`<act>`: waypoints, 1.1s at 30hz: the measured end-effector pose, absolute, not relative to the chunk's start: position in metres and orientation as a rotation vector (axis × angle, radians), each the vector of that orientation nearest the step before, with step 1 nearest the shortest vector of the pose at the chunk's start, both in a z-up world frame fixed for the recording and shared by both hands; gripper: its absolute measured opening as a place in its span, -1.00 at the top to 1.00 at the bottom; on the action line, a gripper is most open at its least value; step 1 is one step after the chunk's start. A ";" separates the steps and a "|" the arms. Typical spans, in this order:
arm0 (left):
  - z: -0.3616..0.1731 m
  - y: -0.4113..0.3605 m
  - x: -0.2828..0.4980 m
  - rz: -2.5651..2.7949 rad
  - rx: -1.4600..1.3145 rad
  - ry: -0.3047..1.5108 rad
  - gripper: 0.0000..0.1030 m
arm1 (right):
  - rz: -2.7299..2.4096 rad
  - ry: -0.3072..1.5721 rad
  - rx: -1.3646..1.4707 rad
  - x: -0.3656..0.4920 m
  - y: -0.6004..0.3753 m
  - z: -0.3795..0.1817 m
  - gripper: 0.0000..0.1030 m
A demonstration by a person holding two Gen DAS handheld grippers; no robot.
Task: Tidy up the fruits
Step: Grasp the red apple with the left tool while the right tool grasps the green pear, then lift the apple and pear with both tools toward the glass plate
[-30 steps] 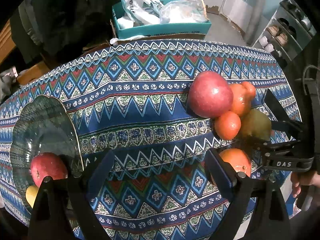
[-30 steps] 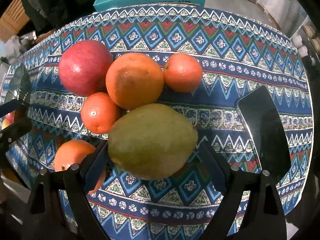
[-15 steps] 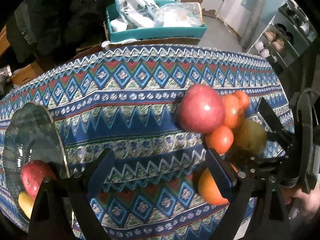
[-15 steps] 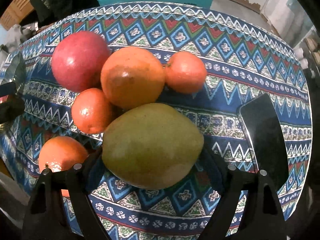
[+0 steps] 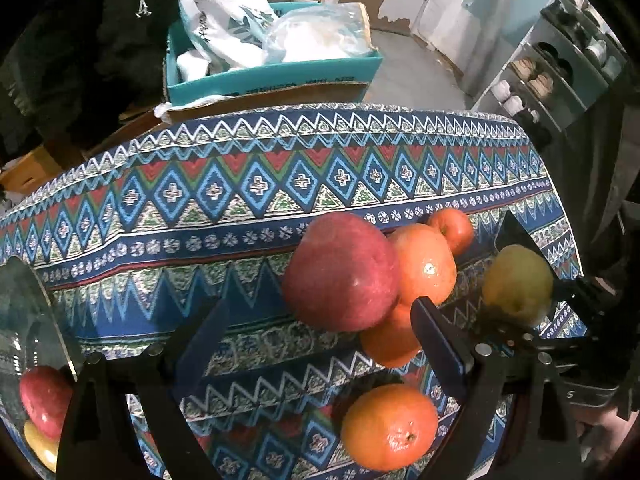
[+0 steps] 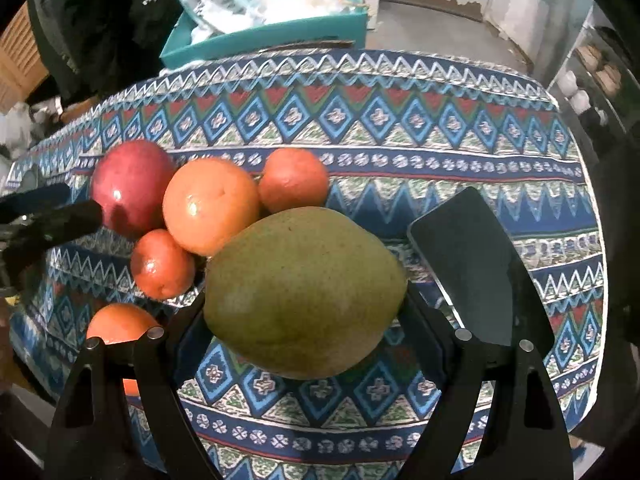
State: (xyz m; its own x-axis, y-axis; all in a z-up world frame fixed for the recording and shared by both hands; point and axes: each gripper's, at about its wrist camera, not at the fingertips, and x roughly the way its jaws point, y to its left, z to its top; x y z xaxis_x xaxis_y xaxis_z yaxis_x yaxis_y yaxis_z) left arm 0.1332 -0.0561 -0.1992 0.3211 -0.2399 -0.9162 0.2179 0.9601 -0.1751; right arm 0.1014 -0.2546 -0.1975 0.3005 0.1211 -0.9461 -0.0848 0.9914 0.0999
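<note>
Green pear (image 6: 304,292) sits pinched between the fingers of our right gripper (image 6: 304,320), raised off the patterned tablecloth (image 6: 400,120). We hold the left gripper (image 5: 316,344) spread wide, empty, just beside the red apple (image 5: 340,272) and oranges (image 5: 424,264). Left of that apple, the glass bowl (image 5: 36,312) holds another red apple (image 5: 44,396) and a yellow fruit (image 5: 40,444).

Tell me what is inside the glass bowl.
In the glass bowl, a red apple sits above a yellow fruit. The left gripper's frame and image edge hide the rest.
</note>
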 end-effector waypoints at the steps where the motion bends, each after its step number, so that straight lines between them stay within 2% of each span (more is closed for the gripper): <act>1: -0.201 -0.058 0.134 -0.304 -0.015 1.210 -0.81 | 0.133 1.256 0.039 0.103 -0.259 -0.197 -0.65; 13: -0.229 -0.073 0.150 -0.307 0.060 1.242 -0.84 | 0.111 1.249 0.101 0.102 -0.277 -0.194 -0.65; 18: -0.232 -0.068 0.157 -0.340 0.013 1.242 -0.84 | 0.117 1.251 0.101 0.103 -0.278 -0.195 -0.65; 21: -0.234 -0.069 0.159 -0.391 -0.007 1.243 -0.71 | 0.117 1.252 0.103 0.107 -0.273 -0.198 -0.65; 23: -0.233 -0.069 0.159 -0.424 -0.023 1.240 -0.56 | 0.116 1.250 0.104 0.108 -0.272 -0.198 -0.65; 24: -0.232 -0.069 0.158 -0.442 -0.028 1.238 -0.41 | 0.116 1.250 0.107 0.108 -0.273 -0.197 -0.65; 33: -0.229 -0.074 0.145 -0.440 0.037 1.203 -0.39 | 0.119 1.241 0.107 0.106 -0.272 -0.194 -0.65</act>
